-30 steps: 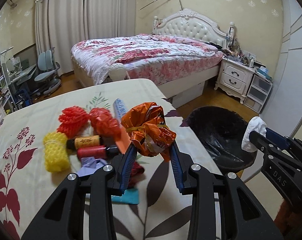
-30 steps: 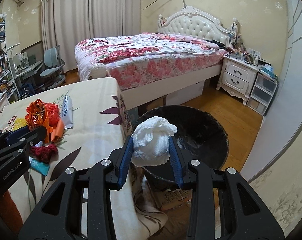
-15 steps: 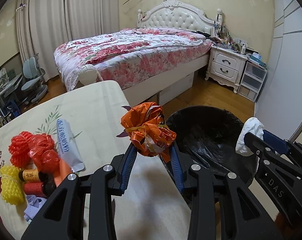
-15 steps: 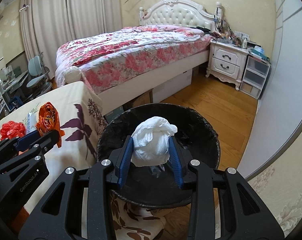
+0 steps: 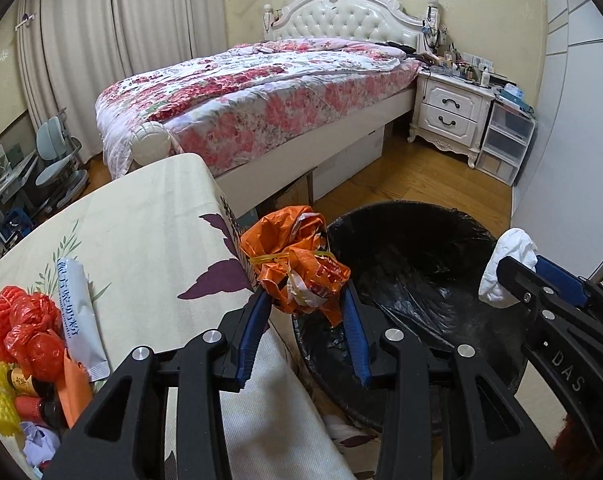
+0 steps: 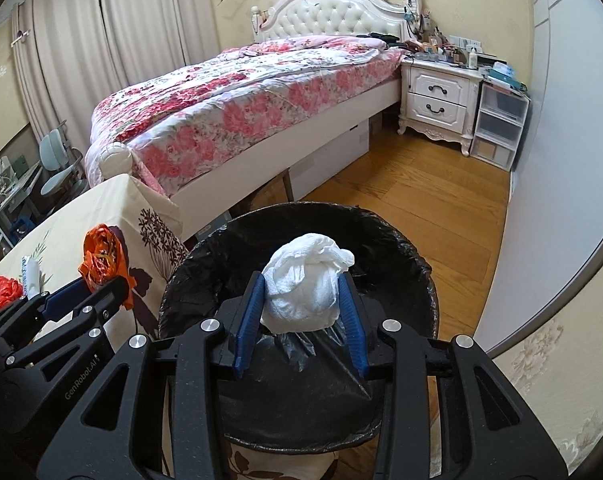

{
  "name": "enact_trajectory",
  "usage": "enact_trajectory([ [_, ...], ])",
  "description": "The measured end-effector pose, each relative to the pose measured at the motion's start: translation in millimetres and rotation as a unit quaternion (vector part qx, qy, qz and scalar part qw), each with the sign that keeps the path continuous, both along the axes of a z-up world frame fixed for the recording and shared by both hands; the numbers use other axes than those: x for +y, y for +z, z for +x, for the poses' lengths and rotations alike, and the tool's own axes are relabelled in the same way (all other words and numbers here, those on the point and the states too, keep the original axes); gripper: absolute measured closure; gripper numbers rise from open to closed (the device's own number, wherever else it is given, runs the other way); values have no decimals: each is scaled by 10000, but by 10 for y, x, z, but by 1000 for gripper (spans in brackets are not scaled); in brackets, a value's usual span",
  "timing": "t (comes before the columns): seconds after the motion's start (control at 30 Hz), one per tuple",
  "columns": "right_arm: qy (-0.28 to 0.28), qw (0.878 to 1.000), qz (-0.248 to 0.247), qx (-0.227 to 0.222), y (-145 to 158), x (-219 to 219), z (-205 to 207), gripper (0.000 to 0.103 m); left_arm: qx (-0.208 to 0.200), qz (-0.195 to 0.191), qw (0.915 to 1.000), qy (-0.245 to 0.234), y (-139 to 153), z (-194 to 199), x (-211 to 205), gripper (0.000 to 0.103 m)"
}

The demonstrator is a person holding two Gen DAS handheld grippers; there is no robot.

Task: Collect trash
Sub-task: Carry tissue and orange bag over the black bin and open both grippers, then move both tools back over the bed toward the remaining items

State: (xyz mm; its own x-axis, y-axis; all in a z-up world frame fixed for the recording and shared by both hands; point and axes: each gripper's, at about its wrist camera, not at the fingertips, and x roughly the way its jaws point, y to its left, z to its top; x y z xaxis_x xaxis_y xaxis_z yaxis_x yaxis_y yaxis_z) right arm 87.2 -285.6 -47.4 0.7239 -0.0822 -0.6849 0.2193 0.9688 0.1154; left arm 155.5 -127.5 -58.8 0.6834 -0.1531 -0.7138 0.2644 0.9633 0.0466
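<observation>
Both grippers' jaws, just easing apart, hold wads: right gripper [image 6: 299, 312] white tissue [image 6: 305, 280] over bin [image 6: 417, 268]; left gripper [image 5: 304, 322] upright orange bag [image 5: 297, 270] at the rim.

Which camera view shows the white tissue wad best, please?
The right wrist view: the wad sits centred between the right gripper fingers, over the bin. The left wrist view shows it only small, at the edge, partly hidden.

The left hand-held gripper [image 5: 305, 316] tilts downward, its blue pads pinched on a crumpled orange wrapper [image 5: 295, 270], jaws just opening slightly. The right hand-held gripper [image 6: 301, 300] tilts downward beside it, its pads still touching a white tissue wad [image 6: 303, 284], jaws loosening too.
</observation>
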Motion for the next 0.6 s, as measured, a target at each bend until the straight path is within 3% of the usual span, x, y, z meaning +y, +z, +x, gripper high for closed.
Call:
enact_trajectory([
  [0.1, -81, 10000, -13, -22, -14, -27, 3, 50, -5, 21, 10000, 23, -7, 37, -20, 40],
  [0.23, -193, 9998, -73, -52, -2, -63, -2, 46, -67, 18, 10000, 66, 24, 40, -17, 26],
  [0.43, -340, 9993, -43, -114, 43, -134, -51, 43, -51, -91, 9998, 184, 60, 60, 49, 21],
  [0.6, -385, 9991, -75, -142, 85, -111, -107, 33, -120, -124, 9994, 295, 152, 19, 158, 20],
])
